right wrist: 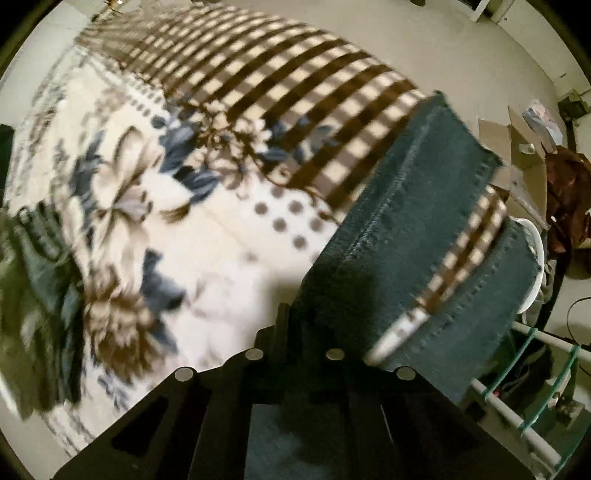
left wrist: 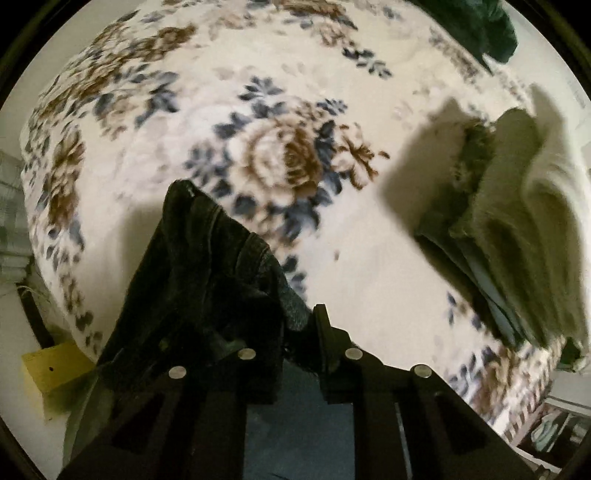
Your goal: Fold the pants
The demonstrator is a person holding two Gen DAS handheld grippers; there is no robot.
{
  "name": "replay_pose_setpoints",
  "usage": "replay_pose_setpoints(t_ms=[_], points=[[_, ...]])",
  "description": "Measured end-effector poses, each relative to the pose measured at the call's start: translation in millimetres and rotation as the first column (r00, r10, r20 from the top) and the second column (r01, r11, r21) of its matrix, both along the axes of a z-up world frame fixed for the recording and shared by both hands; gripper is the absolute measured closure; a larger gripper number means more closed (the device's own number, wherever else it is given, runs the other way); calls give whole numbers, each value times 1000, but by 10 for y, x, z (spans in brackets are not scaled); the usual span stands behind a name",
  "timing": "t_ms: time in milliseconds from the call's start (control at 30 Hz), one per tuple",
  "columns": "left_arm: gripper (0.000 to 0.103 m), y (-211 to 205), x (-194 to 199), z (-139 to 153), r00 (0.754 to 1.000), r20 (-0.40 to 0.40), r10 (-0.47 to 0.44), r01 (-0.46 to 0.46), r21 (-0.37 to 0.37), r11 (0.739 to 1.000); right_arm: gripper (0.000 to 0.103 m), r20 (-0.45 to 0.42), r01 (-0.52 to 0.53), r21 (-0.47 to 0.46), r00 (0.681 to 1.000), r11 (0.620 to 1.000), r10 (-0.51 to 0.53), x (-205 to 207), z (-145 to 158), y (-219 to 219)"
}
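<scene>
Floral cream bedding (left wrist: 192, 147) fills the left wrist view, where the left gripper (left wrist: 295, 328) has its jaws clamped on a dark fold of the pants (left wrist: 214, 258), lifted above the bed, with a pile of olive-green folded clothes (left wrist: 517, 229) lying well apart to the right. From the right wrist, the right gripper (right wrist: 295, 332) has its jaws closed on the pants' blue denim legs (right wrist: 406, 221), whose hemmed ends hang over the blanket's brown checked border (right wrist: 295, 74)

Pants (left wrist: 221, 258) hang from left tool (left wrist: 295, 332) above the blanket (left wrist: 332, 184); folded clothes pile (left wrist: 517, 221) lies right, another garment (left wrist: 476, 26) behind.
</scene>
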State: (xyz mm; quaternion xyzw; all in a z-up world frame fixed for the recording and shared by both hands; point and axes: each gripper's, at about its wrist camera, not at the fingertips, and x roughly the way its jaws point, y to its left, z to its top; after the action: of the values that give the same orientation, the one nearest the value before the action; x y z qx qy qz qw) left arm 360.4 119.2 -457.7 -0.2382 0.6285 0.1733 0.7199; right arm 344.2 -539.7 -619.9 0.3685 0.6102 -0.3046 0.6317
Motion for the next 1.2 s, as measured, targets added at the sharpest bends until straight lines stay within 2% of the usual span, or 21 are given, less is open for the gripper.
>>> replay_pose_setpoints(t_ms=[100,133,267,400,500,633,700,767,833,900,933,967,1000,1033,1067,1200], points=[[93,73,-299,127,1000,21,9,-8,-16,1000,98,35,-9,15,999,1000,8,-472,302,76],[94,116,-531,163,1000,18,17,-17,-26,1000,98,42,-12,19,999,1000,11,-625,370,90],[95,278,-1067,-39,1000,-23,15,-15,-14,1000,99,28,-32,15,999,999,32,-1176,482,132],[94,376,-1509,-544,993,-110,33,-32,5,999,99,-33,-34,39,999,999,35,-1667,193,201],[94,417,-1719,-959,987,-153,56,-54,15,998,98,-80,-46,52,996,998,50,-1859,-118,236],[91,451,-1745,-1055,988,-132,77,-77,12,997,98,-123,-40,71,991,997,49,-1985,-368,241],[91,445,-1734,-951,990,-124,75,-74,6,997,92,-118,-20,101,992,995,32,-2056,-385,216],[90,435,-1752,-810,994,-87,70,-70,2,998,81,-93,-17,111,995,994,27,-2081,-316,202],[90,357,-1753,-635,998,-40,39,-39,13,999,59,-54,-33,82,998,996,38,-2087,-151,171],[82,221,-1718,-520,1000,-13,-13,14,54,998,49,-18,-61,21,998,998,62,-2031,6,148],[71,131,-1677,-477,999,0,-42,42,73,996,44,-3,-82,-18,997,996,82,-1976,80,117],[53,52,-1642,-464,998,7,-65,64,86,994,41,5,-100,-55,995,993,101,-1913,130,80],[41,-23,-1603,-474,996,7,-90,89,95,992,38,9,-124,-102,992,987,125,-1817,165,30],[22,-128,-1556,-515,993,0,-115,115,99,988,34,9,-138,-129,990,982,140,-1722,176,-3],[18,-199,-1537,-559,992,-10,-129,129,104,986,33,5,-152,-154,988,976,154,-1618,172,-51],[18,-513,-1438,-664,981,-39,-189,193,181,964,22,-55,-243,-258,970,935,236,-1106,-53,-244]])
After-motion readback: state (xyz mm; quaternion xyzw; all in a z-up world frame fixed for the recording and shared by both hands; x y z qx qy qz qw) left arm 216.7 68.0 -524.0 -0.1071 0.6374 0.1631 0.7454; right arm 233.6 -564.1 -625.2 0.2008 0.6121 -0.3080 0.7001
